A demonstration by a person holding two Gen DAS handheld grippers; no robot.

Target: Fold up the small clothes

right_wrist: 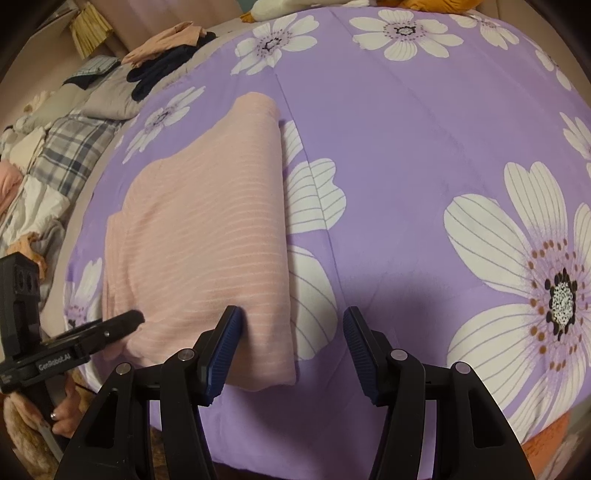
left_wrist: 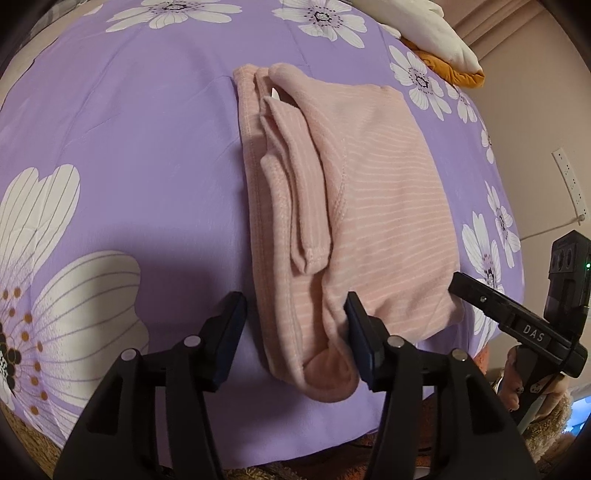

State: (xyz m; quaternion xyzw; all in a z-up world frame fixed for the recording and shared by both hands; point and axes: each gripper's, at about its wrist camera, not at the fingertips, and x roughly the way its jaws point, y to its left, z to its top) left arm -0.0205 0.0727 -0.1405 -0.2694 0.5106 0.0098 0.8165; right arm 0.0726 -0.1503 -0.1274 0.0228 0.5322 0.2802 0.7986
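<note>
A pink striped garment (left_wrist: pixel 388 206) lies folded into a long block on the purple flowered bedspread (left_wrist: pixel 147 166), a sleeve doubled over its left side. My left gripper (left_wrist: pixel 295 339) is open and straddles the garment's near left end, whose rolled edge lies between the pads without being pinched. In the right wrist view the same garment (right_wrist: pixel 207 229) sits left of centre. My right gripper (right_wrist: pixel 291 347) is open over its near right corner, the left pad resting against the fabric. Each gripper shows in the other's view: the left gripper (right_wrist: pixel 129 319) and the right gripper (left_wrist: pixel 461 284).
White and orange soft items (left_wrist: pixel 436 29) lie at the bedspread's far right edge. A pile of other clothes (right_wrist: pixel 162 55) and a plaid blanket (right_wrist: pixel 70 147) sit beyond the bedspread's (right_wrist: pixel 406 166) left edge. A hand (right_wrist: pixel 64 413) grips the left tool's handle.
</note>
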